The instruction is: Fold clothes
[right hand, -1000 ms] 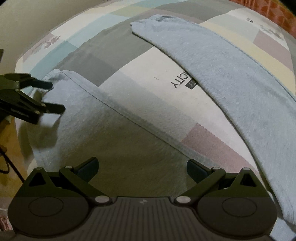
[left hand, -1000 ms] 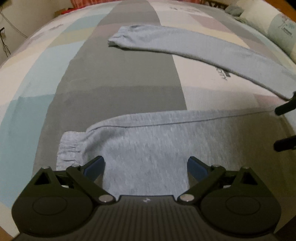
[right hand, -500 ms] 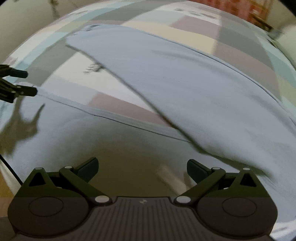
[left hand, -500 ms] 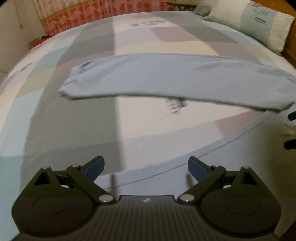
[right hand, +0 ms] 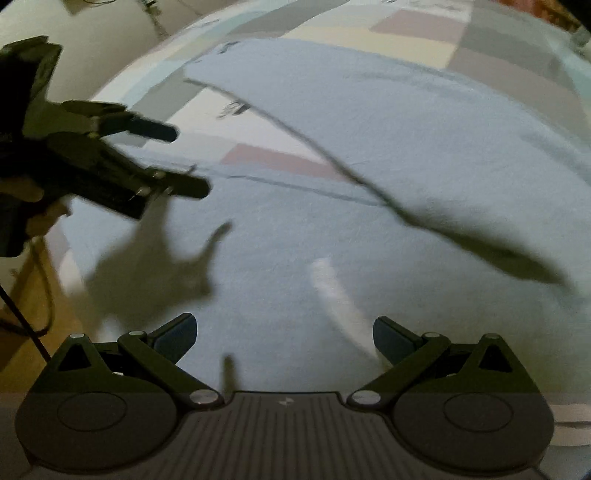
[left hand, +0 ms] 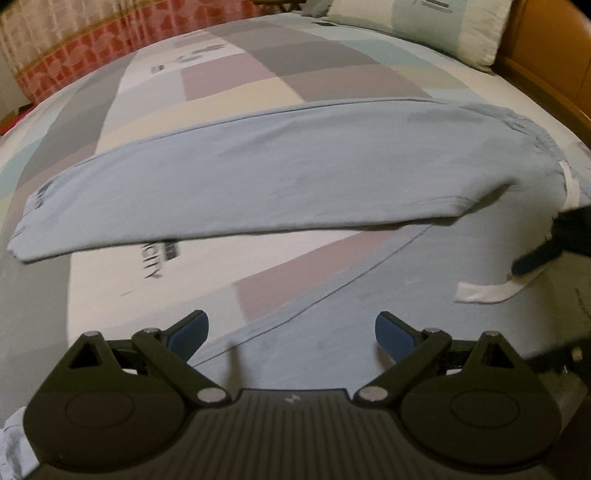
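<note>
Both my left gripper [left hand: 291,332] and right gripper [right hand: 284,332] gape wide, empty, over soft grey-blue sweatpants [left hand: 258,184] on the patchwork bed [left hand: 229,77]

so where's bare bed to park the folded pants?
Free: the patchwork sheet beyond the far leg, toward the pillow, and the wedge of sheet between the two legs. Crowded: the near side, where pant fabric, the white drawstring, the left gripper and the right gripper sit.
</note>
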Demonstrator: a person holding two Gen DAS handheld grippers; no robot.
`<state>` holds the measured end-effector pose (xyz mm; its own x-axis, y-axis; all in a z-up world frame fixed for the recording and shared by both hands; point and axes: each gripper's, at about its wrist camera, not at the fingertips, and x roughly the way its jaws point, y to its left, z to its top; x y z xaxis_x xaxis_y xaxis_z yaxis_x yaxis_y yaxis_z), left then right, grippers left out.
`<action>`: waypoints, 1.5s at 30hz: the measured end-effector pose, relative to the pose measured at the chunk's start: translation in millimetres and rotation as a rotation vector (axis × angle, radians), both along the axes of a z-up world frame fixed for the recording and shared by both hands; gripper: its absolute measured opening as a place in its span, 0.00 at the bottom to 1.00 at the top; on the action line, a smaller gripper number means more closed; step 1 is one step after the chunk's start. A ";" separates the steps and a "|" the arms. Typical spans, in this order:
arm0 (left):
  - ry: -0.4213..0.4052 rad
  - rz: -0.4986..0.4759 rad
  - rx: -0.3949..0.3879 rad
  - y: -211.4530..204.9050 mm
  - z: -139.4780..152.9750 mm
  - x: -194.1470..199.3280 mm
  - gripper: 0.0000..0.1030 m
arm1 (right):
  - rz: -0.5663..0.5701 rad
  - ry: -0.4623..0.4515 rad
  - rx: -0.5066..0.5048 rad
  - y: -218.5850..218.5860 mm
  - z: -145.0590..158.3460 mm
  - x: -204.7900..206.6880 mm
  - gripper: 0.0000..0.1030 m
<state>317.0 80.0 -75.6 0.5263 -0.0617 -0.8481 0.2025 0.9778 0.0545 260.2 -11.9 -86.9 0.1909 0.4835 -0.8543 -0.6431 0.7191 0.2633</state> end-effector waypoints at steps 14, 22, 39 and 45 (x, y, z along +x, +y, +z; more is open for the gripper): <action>0.020 -0.065 -0.002 -54.1 -7.8 12.1 0.94 | -0.332 0.069 -0.134 -116.7 -12.1 24.6 1.00; -0.007 -0.054 0.027 -60.9 -0.7 29.1 0.94 | -0.369 -0.091 -0.089 -130.3 16.9 66.2 1.00; -0.118 -0.199 -0.062 -154.8 13.7 160.4 0.94 | -0.461 -0.164 -0.191 -183.3 2.3 99.6 1.00; -0.055 -0.265 -0.083 -221.9 -2.7 207.4 0.94 | -0.438 -0.154 -0.183 -189.0 -17.5 102.9 1.00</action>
<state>524.4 -142.0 -78.4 0.5278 -0.2710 -0.8050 0.4506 0.8927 -0.0052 363.1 -200.9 -104.3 0.4734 0.1745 -0.8634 -0.2921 0.9558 0.0330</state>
